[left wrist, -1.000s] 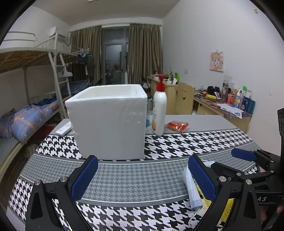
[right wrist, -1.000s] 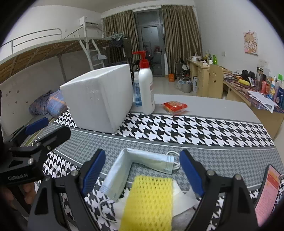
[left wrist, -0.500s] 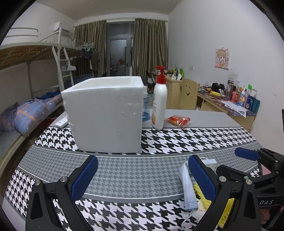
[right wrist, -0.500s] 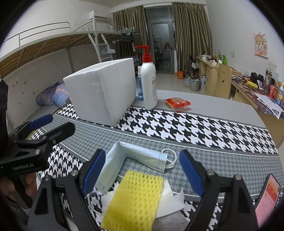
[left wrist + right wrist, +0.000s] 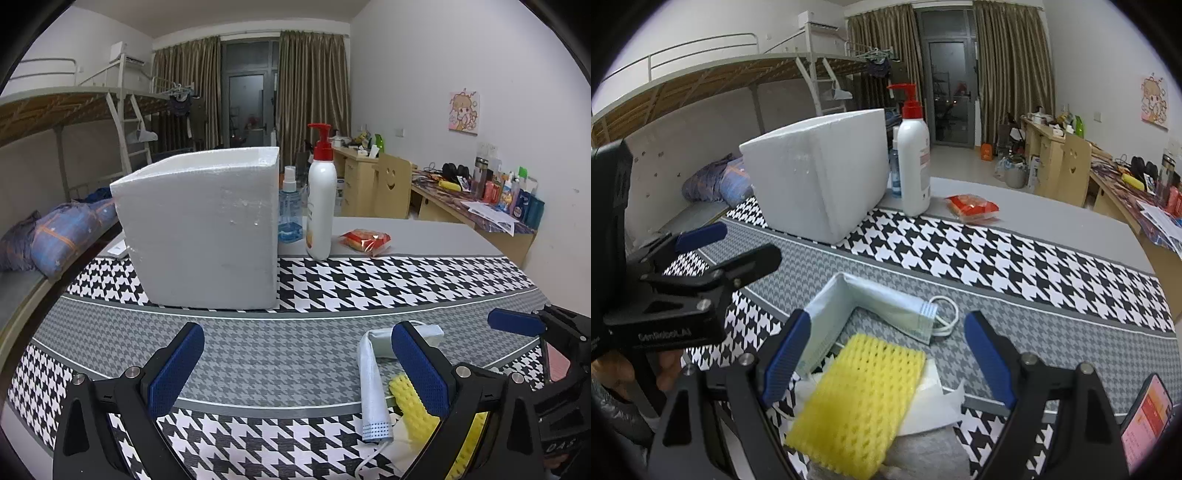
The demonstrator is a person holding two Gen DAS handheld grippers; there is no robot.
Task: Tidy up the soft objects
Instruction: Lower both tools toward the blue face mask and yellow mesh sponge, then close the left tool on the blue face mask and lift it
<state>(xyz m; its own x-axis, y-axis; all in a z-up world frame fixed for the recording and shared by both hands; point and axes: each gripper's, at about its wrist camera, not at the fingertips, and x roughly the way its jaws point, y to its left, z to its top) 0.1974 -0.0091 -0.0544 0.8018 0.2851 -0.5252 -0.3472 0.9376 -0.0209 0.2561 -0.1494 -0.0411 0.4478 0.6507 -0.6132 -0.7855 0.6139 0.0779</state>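
A yellow foam net sleeve (image 5: 857, 398) lies on white tissue (image 5: 931, 402) near the table's front edge, between the open fingers of my right gripper (image 5: 886, 354). A folded pale-blue face mask (image 5: 871, 306) with white ear loops lies just beyond it; the left wrist view shows the mask (image 5: 373, 384) and the yellow sleeve (image 5: 406, 395) at lower right. My left gripper (image 5: 295, 362) is open over bare tablecloth, left of the pile. A white foam box (image 5: 207, 229) stands farther back on the table; the same box (image 5: 820, 177) appears in the right wrist view.
A white pump bottle (image 5: 321, 206), a blue spray bottle (image 5: 290, 214) and a red snack packet (image 5: 365, 240) stand behind the box. A phone (image 5: 1145, 417) lies at the right front. A bunk bed is left, desks right.
Both grippers have pulled back and tilted a little, so the box and the pile sit slightly farther along in view. Neither gripper has closed or touched anything.
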